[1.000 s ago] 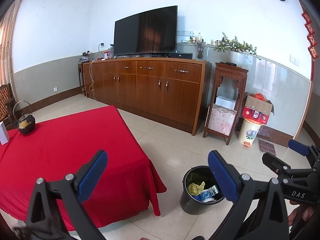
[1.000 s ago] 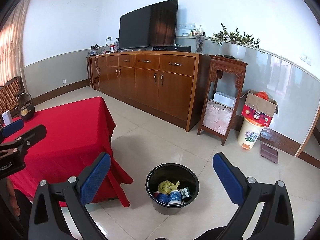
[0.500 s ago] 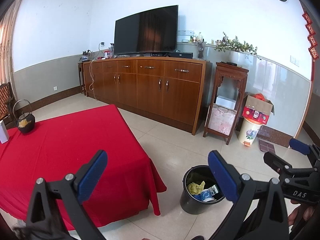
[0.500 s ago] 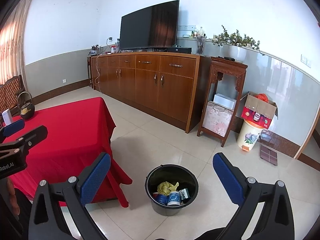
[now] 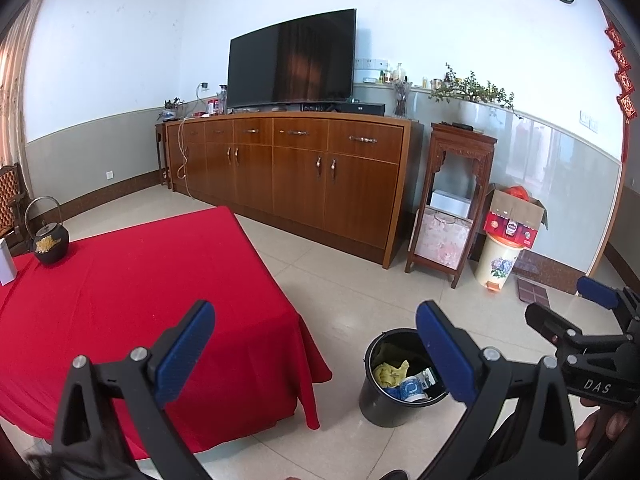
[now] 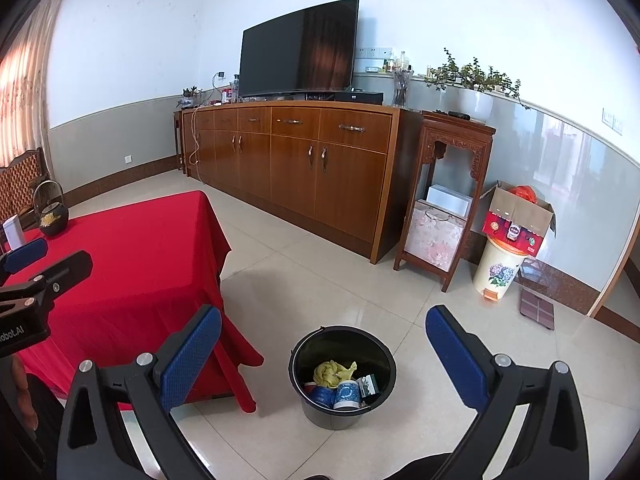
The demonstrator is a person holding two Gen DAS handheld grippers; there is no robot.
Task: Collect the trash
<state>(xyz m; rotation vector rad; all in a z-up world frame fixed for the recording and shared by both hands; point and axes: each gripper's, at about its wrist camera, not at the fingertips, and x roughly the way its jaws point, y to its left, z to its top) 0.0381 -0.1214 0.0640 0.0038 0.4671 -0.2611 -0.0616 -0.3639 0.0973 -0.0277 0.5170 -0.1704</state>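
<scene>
A black bucket stands on the tiled floor beside the red-clothed table. It holds a yellow rag, blue-and-white cups and a small box. It also shows in the left wrist view, partly behind a finger. My left gripper is open and empty above the table's near corner. My right gripper is open and empty, held above the bucket. Each gripper shows at the edge of the other's view.
A black teapot and a white box stand at the table's far left. A long wooden cabinet with a TV lines the wall. A carved stand, a floral bin and a cardboard box stand to the right.
Nearly nothing: both grippers stay open and empty, and the right wrist view drifts very slightly.
</scene>
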